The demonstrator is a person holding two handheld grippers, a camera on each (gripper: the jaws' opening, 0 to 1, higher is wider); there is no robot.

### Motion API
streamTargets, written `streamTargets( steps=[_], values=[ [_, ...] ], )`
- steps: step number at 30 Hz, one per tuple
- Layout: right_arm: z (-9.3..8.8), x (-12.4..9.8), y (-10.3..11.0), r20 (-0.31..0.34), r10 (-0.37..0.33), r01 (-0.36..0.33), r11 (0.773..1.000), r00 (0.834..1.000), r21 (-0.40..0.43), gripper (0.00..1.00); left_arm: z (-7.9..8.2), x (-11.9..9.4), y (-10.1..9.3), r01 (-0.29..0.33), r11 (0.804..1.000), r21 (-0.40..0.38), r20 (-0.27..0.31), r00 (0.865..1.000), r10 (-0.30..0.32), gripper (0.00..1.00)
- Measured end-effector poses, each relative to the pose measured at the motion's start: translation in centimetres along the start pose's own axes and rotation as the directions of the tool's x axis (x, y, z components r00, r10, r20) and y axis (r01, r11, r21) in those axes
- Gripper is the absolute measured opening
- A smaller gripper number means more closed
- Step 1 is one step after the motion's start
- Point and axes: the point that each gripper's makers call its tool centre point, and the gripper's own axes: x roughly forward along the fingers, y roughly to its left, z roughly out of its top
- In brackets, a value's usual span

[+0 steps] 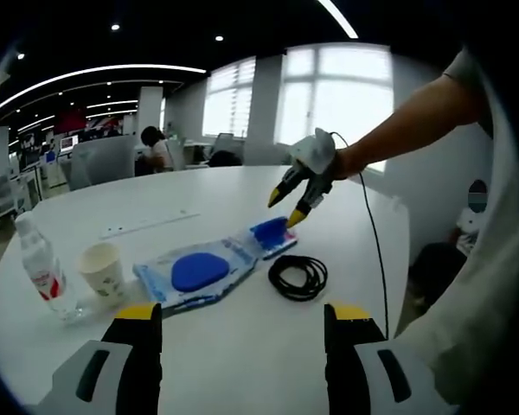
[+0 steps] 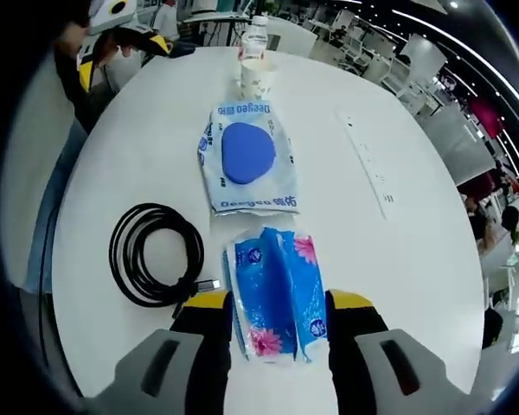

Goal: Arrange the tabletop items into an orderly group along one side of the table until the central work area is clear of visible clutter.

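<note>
In the left gripper view I see that the sorting has hardly started. The items lie in a loose line across the middle of the round white worktop (image 1: 199, 337). I take the flat clear pouch with the blue oval pad inside (image 1: 196, 271) as my landmark. Beside it on one end stands a white paper cup (image 1: 102, 270), and beyond the cup a clear plastic water bottle with a red label (image 1: 41, 268). At the other end of the pouch lies a small blue tissue pack (image 1: 272, 233), and near the pouch a coiled black cable (image 1: 297, 277). My left tool (image 1: 240, 324) has its jaws spread wide with nothing between them, hanging over the worktop on my side of the pouch. The right tool (image 1: 285, 207) hangs above the tissue pack, the arm stretched out from the right, its yellow tips parted.

In the right gripper view the right tool (image 2: 277, 322) looks down on the tissue pack (image 2: 277, 294), which lies between the spread jaws; whether they touch it I cannot tell. The pouch (image 2: 247, 160) is just beyond the pack, the cable (image 2: 154, 253) beside it, the cup (image 2: 259, 78) and bottle (image 2: 255, 35) beyond the pouch. Everything is left to be grouped at one side, I judge.
</note>
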Motion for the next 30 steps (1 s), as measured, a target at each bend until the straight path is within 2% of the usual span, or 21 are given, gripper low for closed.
streamTargets(
  steps=[12, 24, 30],
  values=[
    [0.4, -0.4, 0.9, 0.067, -0.041, 0.033, 0.992, 0.997, 0.125, 0.44, -0.4, 0.0, -0.8, 0.022, 1.000, 0.005, 0.000, 1.000, -0.022, 0.76],
    [0.8, -1.1, 3.0, 0.110, -0.072, 0.050, 0.981, 0.991, 0.187, 0.47, -0.8, 0.1, -1.5, 0.045, 0.999, 0.015, -0.011, 0.999, -0.044, 0.77],
    [0.5, -1.2, 3.3, 0.131, -0.094, 0.061, 0.970, 0.987, 0.233, 0.47, -0.8, 0.1, -2.0, 0.055, 0.998, 0.017, -0.014, 0.998, -0.055, 0.77]
  ],
)
